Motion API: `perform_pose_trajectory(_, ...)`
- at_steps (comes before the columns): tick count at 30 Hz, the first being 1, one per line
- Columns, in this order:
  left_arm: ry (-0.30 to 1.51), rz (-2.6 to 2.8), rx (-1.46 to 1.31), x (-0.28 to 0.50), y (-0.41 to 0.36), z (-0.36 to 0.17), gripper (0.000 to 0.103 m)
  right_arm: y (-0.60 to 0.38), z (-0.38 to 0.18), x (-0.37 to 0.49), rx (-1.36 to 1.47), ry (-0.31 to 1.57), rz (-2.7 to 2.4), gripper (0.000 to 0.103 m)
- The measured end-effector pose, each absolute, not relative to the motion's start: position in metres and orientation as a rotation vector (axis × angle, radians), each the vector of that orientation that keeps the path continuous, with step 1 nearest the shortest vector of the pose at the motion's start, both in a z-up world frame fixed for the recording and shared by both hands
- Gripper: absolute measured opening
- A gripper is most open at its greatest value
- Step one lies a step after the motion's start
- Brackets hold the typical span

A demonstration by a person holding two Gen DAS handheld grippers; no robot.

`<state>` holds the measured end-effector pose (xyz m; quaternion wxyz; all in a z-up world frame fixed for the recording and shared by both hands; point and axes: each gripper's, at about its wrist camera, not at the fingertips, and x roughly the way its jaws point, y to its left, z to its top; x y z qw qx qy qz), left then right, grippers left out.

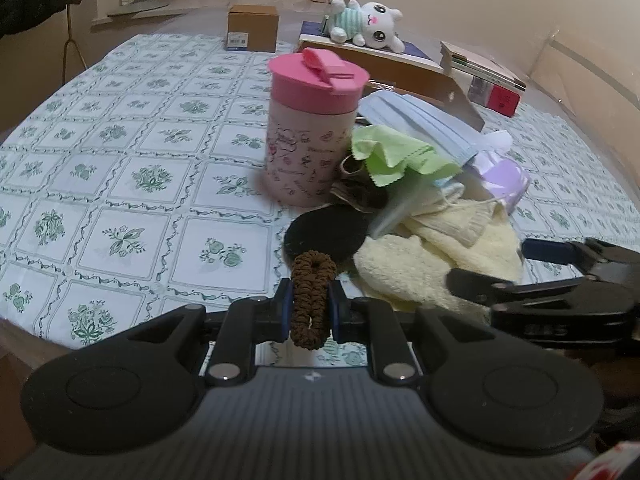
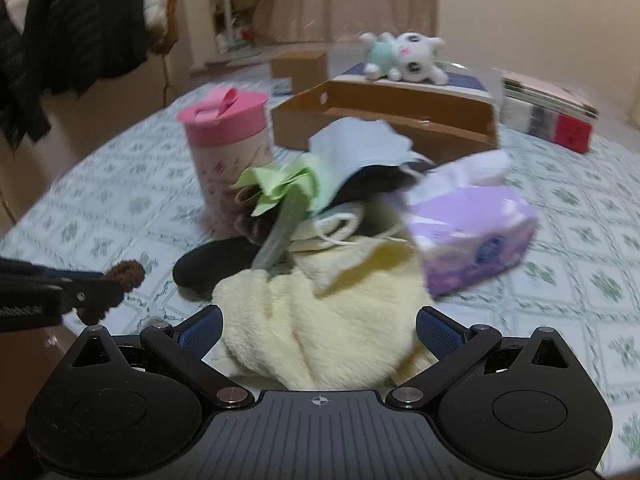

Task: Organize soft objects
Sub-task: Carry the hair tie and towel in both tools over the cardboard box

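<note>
My left gripper (image 1: pixel 311 302) is shut on a brown hair scrunchie (image 1: pixel 312 296), held just above the patterned tablecloth (image 1: pixel 120 184); the same scrunchie (image 2: pixel 124 276) shows at the left of the right wrist view. My right gripper (image 2: pixel 318 330) is open, its blue pads on either side of a cream fluffy cloth (image 2: pixel 320 320) without pressing it. That cloth (image 1: pixel 420 268) lies at the front of a pile with a green cloth (image 1: pixel 396 152), blue face masks (image 1: pixel 424 120), a black round pad (image 1: pixel 326 236) and a purple tissue pack (image 2: pixel 472 232).
A pink-lidded cup (image 1: pixel 308 132) stands left of the pile. Behind are an open cardboard tray (image 2: pixel 392 116), a white plush toy (image 1: pixel 368 20) on a dark box, a small cardboard box (image 1: pixel 252 26) and stacked books (image 1: pixel 484 76). Dark clothes (image 2: pixel 76 28) hang at far left.
</note>
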<state>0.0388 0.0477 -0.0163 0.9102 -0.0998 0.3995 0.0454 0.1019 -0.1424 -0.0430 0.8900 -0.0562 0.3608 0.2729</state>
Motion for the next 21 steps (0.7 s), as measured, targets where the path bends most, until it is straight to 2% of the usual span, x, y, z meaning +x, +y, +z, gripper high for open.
perform_pose_trajectory(7,0.834,0.091,-0.237,0.035,0.059,-0.025,0.016,-0.115,-0.075,0.116,-0.297,0.824,0.535,0.1)
perform_pose_trajectory(8,0.834,0.091,-0.242,0.035,0.061,-0.025,0.016,-0.116,-0.076,0.115,-0.299,0.821,0.535,0.084)
perform_pose_trajectory(9,0.833,0.092,-0.248,0.035,0.062,-0.026,0.016,-0.118,-0.076,0.114,-0.3,0.822,0.534,0.073)
perform_pose_trajectory(10,0.832,0.092,-0.251,0.035,0.063,-0.026,0.016,-0.12,-0.076,0.113,-0.292,0.828,0.538,0.057)
perform_pose_trajectory(11,0.829,0.091,-0.254,0.035,0.064,-0.026,0.016,-0.122,-0.075,0.113,-0.281,0.831,0.538,0.051)
perform_pose_trajectory(12,0.827,0.088,-0.257,0.034,0.064,-0.025,0.016,-0.123,-0.073,0.111,-0.28,0.828,0.535,0.037)
perform_pose_trajectory(13,0.822,0.085,-0.26,0.033,0.064,-0.024,0.016,-0.125,-0.069,0.108,-0.284,0.82,0.528,0.029)
perform_pose_trajectory(16,0.804,0.077,-0.261,0.029,0.063,-0.018,0.016,-0.133,-0.056,0.1,-0.262,0.8,0.513,0.023)
perform_pose_trajectory(21,0.774,0.072,-0.254,0.023,0.062,-0.007,0.016,-0.156,-0.025,0.085,-0.23,0.748,0.502,0.022)
